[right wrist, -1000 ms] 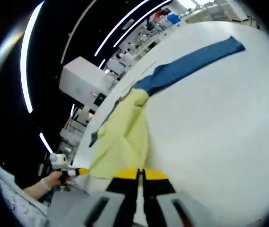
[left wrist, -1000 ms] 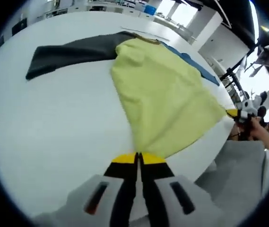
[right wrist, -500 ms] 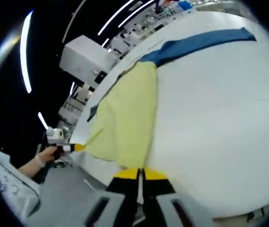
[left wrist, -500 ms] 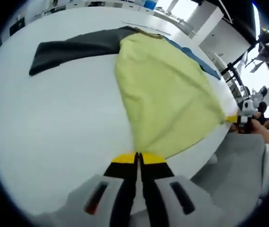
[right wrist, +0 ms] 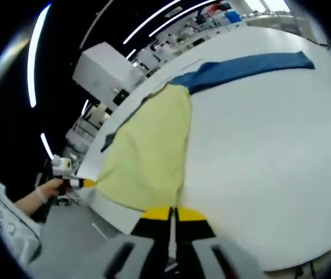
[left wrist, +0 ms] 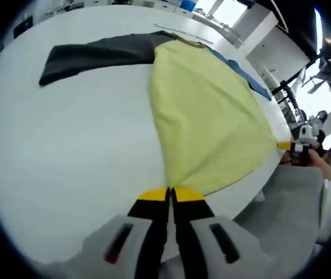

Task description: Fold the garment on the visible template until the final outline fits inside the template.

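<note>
Spread across a white table (left wrist: 66, 145): a garment (left wrist: 206, 116) with a yellow body, a dark grey sleeve (left wrist: 95, 52) stretched to one side and a blue sleeve (right wrist: 246, 63) to the other, hem end hanging past the table's near edge. Clamped on one hem corner of the garment, right at the table edge: the left gripper (left wrist: 169, 192), yellow tips pressed together with cloth between them. Pinched on the opposite hem corner: the right gripper (right wrist: 173, 213), tips likewise closed, cloth pulled taut between the two. Seen from the right gripper view, off the table edge beside the garment, a hand (right wrist: 43, 192) wrapped round the left gripper's handle, held level. No template outline discernible on the table.
</note>
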A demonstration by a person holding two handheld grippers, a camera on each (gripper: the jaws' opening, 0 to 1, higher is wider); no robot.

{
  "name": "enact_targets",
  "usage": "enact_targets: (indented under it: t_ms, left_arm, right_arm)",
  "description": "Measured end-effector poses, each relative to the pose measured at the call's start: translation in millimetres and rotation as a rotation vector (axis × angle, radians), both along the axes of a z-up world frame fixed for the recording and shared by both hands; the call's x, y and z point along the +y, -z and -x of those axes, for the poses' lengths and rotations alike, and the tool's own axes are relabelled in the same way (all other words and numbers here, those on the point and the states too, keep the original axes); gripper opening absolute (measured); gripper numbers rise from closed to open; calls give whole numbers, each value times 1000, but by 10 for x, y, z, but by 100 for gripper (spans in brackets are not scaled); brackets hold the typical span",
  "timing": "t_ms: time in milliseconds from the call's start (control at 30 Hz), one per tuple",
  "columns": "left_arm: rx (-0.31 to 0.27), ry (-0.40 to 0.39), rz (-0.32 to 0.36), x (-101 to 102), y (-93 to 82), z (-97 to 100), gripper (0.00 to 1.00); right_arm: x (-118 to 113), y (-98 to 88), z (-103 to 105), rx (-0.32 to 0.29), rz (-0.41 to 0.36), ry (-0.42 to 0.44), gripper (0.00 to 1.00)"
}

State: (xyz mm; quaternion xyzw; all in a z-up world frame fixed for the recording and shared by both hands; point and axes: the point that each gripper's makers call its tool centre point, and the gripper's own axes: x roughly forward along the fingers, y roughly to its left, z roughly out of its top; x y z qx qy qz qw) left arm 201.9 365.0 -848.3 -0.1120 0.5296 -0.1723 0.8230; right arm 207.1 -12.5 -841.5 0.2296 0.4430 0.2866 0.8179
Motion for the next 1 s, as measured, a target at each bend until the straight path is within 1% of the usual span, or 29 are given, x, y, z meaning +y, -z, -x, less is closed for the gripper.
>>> enact_targets:
  t_ms: [67, 267, 467, 500, 533, 567, 633, 667, 700, 733, 767, 800, 833, 867, 900, 933, 967, 1000]
  left_arm:
    - [2, -6, 3, -15, -9, 21, 0]
    - [-11, -7, 1, 46, 4, 9, 0]
    - [-31, -21, 9, 17, -10, 14, 0]
    - [-46, -5, 5, -1, -19, 39, 0]
    - [-47, 3, 2, -7, -22, 60, 1]
    - [-55, 19, 2, -14, -28, 61, 3]
    - [-63, 34, 17, -48, -55, 99, 9]
    - [-69, 35, 24, -62, -78, 125, 14]
    - [-80, 47, 27, -35, -82, 75, 18]
    - [-97, 63, 19, -26, -90, 60, 21]
    - [-138, 97, 8, -36, -114, 45, 25]
    - [-163, 109, -5, -30, -129, 43, 27]
    - [-156, 103, -6, -44, -139, 76, 29]
    - [-191, 111, -1, -75, -183, 63, 33]
    - [-207, 108, 0, -56, -193, 48, 37]
    - [-225, 105, 3, -42, -211, 27, 42]
    - [-236, 104, 5, -7, -209, 12, 50]
    - [-266, 103, 10, 10, -235, -28, 56]
  right_arm:
    - [14, 3, 13, -8, 12, -5, 0]
    - [13, 18, 27, 9, -2, 3, 0]
    - [24, 24, 38, 5, 1, -18, 0]
    - [24, 26, 34, 3, 0, -21, 0]
    - [30, 17, 39, -4, -1, -32, 0]
    - [40, -9, 45, -23, -4, -49, 1]
    - [37, -44, 54, -39, -6, -57, 9]
    - [36, -87, 55, -54, -14, -60, 12]
    - [35, -122, 44, -72, -22, -60, 15]
    - [26, -155, 21, -90, -34, -53, 18]
    - [29, -184, 14, -98, -50, -54, 21]
    - [29, -210, 2, -108, -63, -55, 24]
    - [5, -228, -22, -116, -65, -44, 29]
    - [-4, -245, -38, -128, -71, -43, 34]
    - [-12, -263, -51, -139, -73, -45, 39]
    - [-16, -274, -63, -150, -70, -46, 47]
    - [-31, -293, -94, -181, -54, -51, 53]
    - [-17, -306, -93, -186, -48, -53, 59]
